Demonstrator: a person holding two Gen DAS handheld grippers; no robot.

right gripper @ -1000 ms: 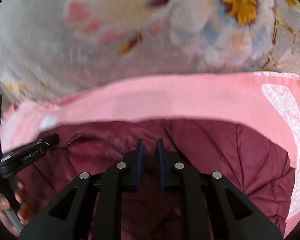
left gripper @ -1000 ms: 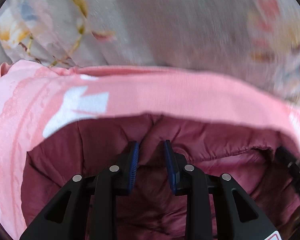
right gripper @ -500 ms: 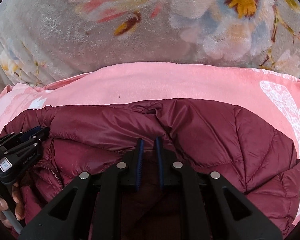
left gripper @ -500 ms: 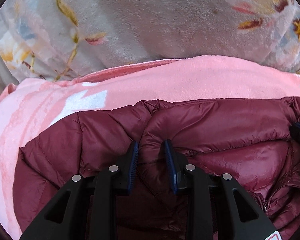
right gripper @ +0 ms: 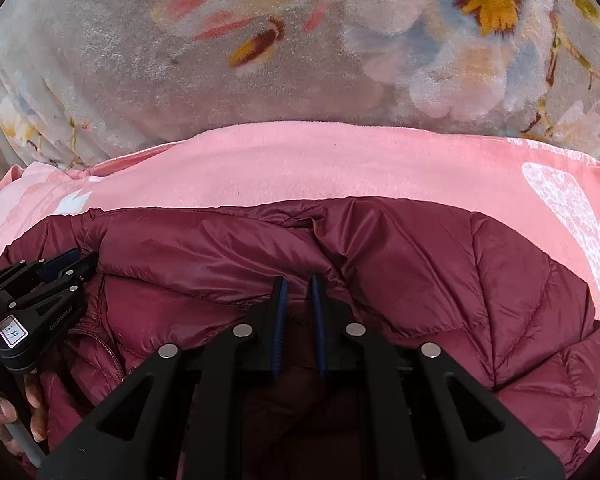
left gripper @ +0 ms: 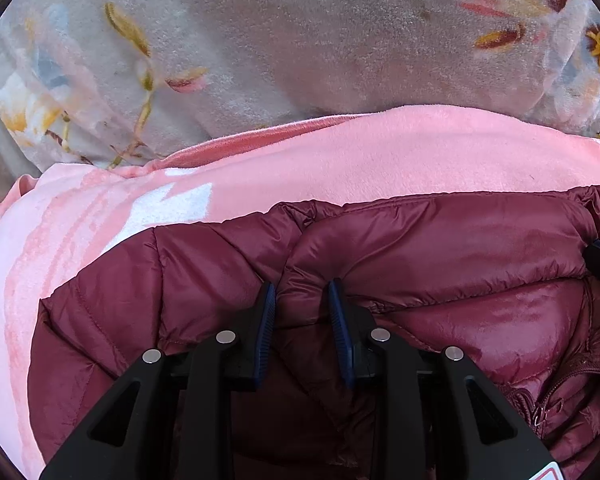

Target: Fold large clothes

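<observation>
Maroon jacket (left gripper: 440,248) is pinched in both your left gripper (left gripper: 302,292) and right gripper (right gripper: 298,286); lay its edge flat on the pink blanket (right gripper: 300,168) before releasing.

Both grippers angle downward side by side. The left gripper (left gripper: 302,300) pinches a thick fold of the maroon jacket (left gripper: 440,240) between its jaws, while the right gripper (right gripper: 298,292) clamps a thinner fold. A hand (right gripper: 8,416) grips the left tool's handle.
</observation>
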